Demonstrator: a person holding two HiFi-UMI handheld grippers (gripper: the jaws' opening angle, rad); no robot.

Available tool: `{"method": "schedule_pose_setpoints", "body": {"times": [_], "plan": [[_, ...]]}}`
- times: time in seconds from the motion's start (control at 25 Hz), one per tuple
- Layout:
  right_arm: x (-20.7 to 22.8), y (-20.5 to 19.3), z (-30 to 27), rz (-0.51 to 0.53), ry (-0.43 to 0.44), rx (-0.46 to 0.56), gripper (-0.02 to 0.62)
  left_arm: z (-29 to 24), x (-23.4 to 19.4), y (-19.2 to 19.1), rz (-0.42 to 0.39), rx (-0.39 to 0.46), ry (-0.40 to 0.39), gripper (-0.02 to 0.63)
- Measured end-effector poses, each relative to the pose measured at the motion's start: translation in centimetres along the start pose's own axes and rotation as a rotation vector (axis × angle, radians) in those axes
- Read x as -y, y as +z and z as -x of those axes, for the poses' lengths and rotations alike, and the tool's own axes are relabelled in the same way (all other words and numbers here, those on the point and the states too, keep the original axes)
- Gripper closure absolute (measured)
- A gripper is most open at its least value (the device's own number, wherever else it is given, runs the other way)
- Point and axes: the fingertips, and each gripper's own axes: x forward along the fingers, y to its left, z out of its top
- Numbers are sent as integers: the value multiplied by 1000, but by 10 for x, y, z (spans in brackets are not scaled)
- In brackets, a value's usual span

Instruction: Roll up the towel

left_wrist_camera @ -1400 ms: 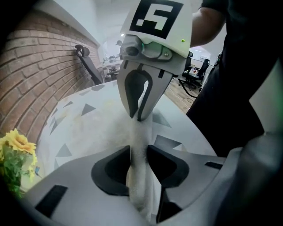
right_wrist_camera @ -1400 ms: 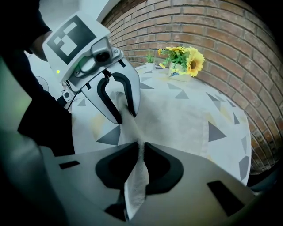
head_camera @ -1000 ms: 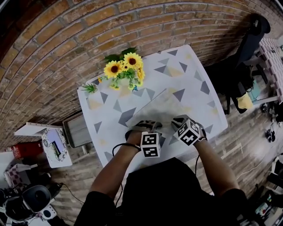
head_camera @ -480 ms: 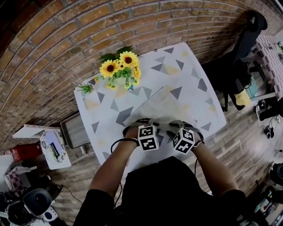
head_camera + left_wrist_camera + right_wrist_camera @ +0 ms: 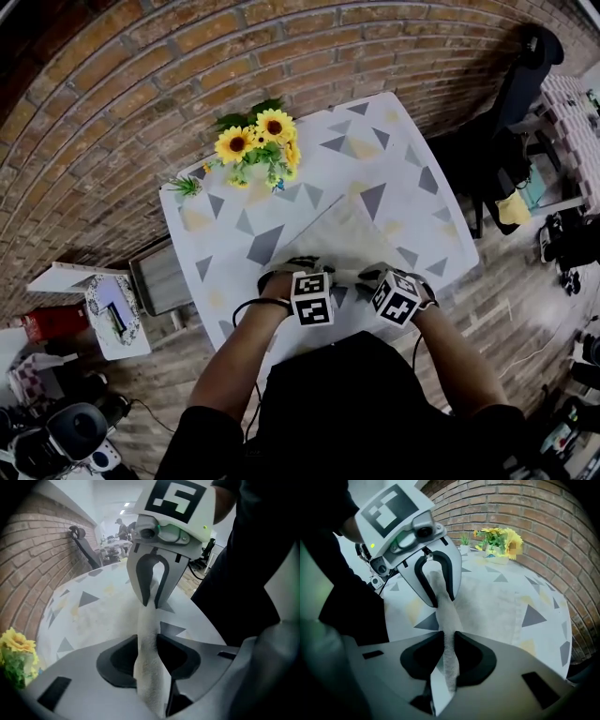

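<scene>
Off-white terry cloth is sitting in both claws. The pale, soft towel [image 5: 339,232] is lying spread on the white table patterned with grey and yellow triangles [image 5: 412,178]. Its near hem is lying close to the table's near edge, and the rest is reaching toward the middle.

The left gripper [image 5: 149,644] is pinching a raised fold of that hem, its jaws nearly together with only the cloth's thickness between the pads. They have just been easing slightly wider, yet the pads are pressing on the fold. The right gripper [image 5: 449,645] is clamping the same ridge just beside it, its jaws having just been closing onto the cloth.

That ridge is running side to side, so the towel's long axis for rolling is lying parallel to the near edge. The free cloth is pointing away toward the far edge.

Judging by its limp drape, the towel is looking light, floppy and grippy rather than slippery. It is probably going to sag between holds. Taking the hem nearer its two corners is therefore looking wiser than two pinches close together.
</scene>
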Motion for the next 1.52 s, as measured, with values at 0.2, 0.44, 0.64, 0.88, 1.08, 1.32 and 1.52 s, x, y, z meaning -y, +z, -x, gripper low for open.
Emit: {"method": "schedule_pose_setpoints", "body": {"times": [0.2,0.44,0.64,0.88,1.08,1.32,1.52], "plan": [[21,8,3,-37,-18,2,512,9,-12,6,-32,-10,91,436],[46,12,0,-87,-29,-4,506,11,-13,8,-43,-33,83,431],[76,19,2,-98,-133,19,494,3,-32,2,-30,-55,152,431],[67,34,20,-13,-181,114,472,-2,-53,-5,15,-49,157,440],[48,18,2,128,-170,24,399,1,-60,-5,44,-34,158,456],[68,21,-6,111,-232,7,450,8,-53,1,-29,-71,225,449],[69,27,0,19,-182,45,518,-2,-58,-5,-16,-109,255,391]]}}
